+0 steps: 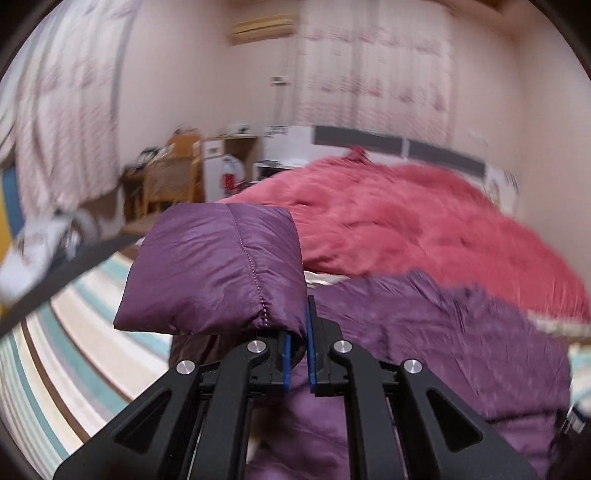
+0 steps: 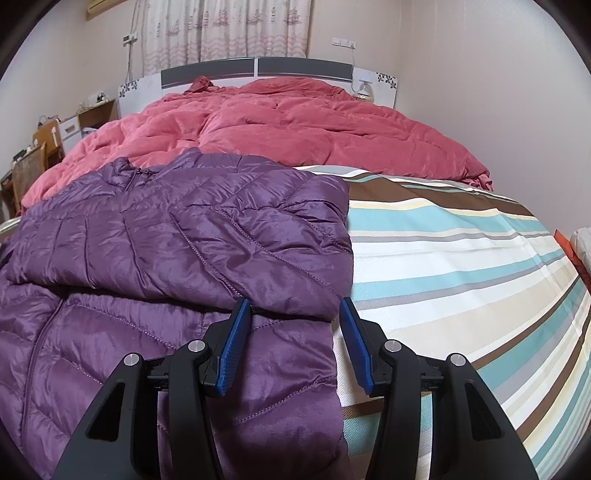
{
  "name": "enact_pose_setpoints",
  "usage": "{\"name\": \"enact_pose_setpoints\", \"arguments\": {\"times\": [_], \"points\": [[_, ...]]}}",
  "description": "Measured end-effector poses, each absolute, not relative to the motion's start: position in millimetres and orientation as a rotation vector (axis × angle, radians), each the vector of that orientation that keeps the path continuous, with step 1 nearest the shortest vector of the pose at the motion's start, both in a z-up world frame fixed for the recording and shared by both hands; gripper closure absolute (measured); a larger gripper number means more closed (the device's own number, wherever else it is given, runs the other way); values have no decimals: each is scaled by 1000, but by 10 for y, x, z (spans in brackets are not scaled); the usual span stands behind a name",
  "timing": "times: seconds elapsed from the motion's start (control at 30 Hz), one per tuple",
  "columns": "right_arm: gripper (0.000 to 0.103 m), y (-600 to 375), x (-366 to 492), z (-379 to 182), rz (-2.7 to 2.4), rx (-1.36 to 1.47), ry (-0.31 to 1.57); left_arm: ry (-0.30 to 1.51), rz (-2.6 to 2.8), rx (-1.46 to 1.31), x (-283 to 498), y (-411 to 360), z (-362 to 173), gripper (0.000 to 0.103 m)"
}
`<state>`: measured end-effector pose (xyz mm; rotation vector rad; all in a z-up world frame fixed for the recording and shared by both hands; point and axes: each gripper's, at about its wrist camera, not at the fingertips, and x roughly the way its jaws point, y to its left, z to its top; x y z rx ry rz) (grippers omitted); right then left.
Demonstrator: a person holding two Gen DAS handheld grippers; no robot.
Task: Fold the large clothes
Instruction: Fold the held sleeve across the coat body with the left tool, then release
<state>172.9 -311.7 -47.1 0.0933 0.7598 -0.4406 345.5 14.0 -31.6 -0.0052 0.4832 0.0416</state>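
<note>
Purple quilted nylon fills most of what we see: the jacket (image 2: 177,240) lies on the bed's striped sheet (image 2: 461,258), toward the left half of the bed, with one part folded over across its body. Its collar and zip pull point toward the far end, where a red quilt (image 2: 295,125) is bunched up against the headboard (image 2: 258,68).

Our left claw (image 1: 297,345) is clenched on a puffy end of the jacket, probably a sleeve end, though we cannot tell for sure. Its blue pads (image 1: 310,354) pinch the fabric edge between them, and the padded piece stands lifted in front of the camera, above the rest of the jacket (image 1: 443,332) lying below and to the right. That view is blurred outside the claw and the held piece.

Our right claw (image 2: 291,345) is released, its jaws standing apart with nothing pressed between them. It hovers just over the jacket's near right edge; the left pad (image 2: 232,347) is over the purple fabric and the right pad (image 2: 356,347) over the sheet just beside it.

Curtains (image 2: 229,29) hang behind the headboard. Wooden furniture (image 2: 37,155) stands along the left wall beside the bed.
</note>
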Motion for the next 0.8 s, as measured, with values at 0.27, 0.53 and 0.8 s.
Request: {"name": "enact_pose_setpoints", "arguments": {"times": [0.27,0.53,0.8], "points": [[53,-3165,1712,-479,-441,127,758,514,-44,273,3294,-858,-350,97],[53,-3177,1706,-484,-442,136,755,508,-116,467,3070,-1403,-462,97],[53,-3190,1699,-484,-445,151,753,628,-291,750,2866,-1976,-888,86]]}}
